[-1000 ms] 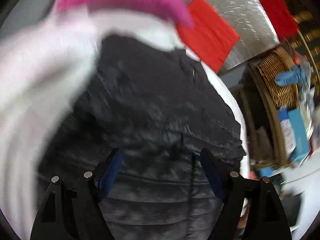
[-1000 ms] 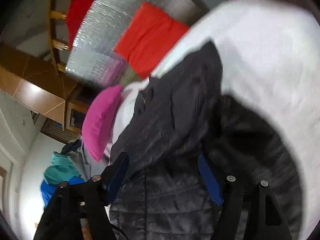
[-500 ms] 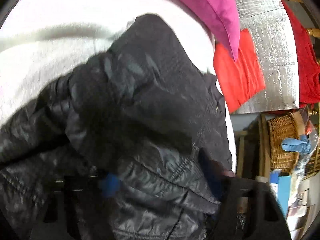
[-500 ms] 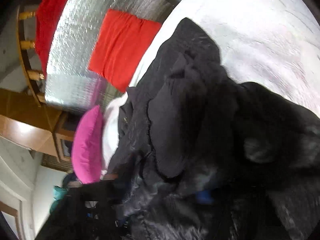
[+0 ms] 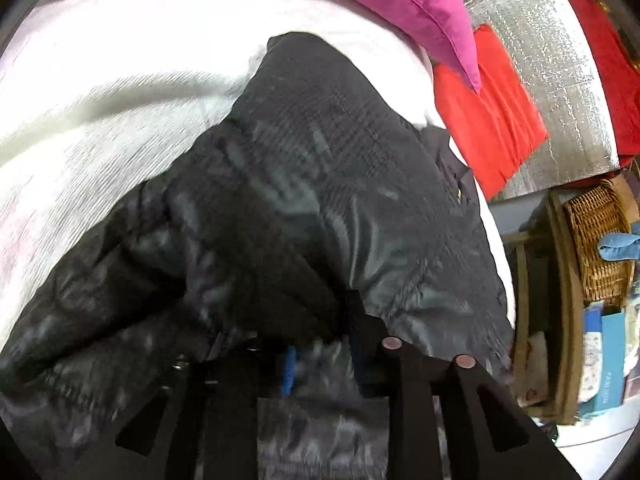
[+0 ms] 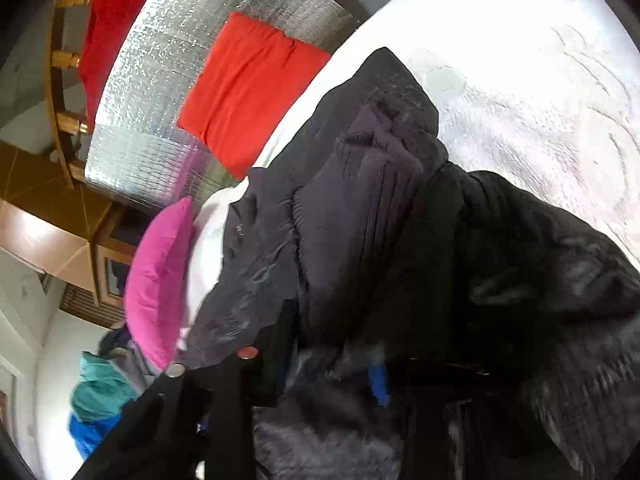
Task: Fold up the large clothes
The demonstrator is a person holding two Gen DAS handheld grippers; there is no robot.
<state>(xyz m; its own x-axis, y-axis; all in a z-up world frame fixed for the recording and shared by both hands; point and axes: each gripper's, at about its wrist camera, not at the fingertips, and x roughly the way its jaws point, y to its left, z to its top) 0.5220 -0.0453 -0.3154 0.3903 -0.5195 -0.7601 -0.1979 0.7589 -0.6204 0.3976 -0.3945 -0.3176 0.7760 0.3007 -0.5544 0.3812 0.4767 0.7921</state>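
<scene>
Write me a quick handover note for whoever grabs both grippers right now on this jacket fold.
Left gripper: jaws closing, with black puffer jacket fabric bunched between the fingers.
Right gripper: jaws opening, jacket fabric still between them; whether the pads press on it cannot be told.
Jacket: lies on the white bedcover, its near part lifted and doubled over toward the pink pillow.
Done: a first fold of the near part is under way.
Left: confirm the right grip, lay the fold flat, smooth it, finish folding. The red cushion is clear of the work.
</scene>
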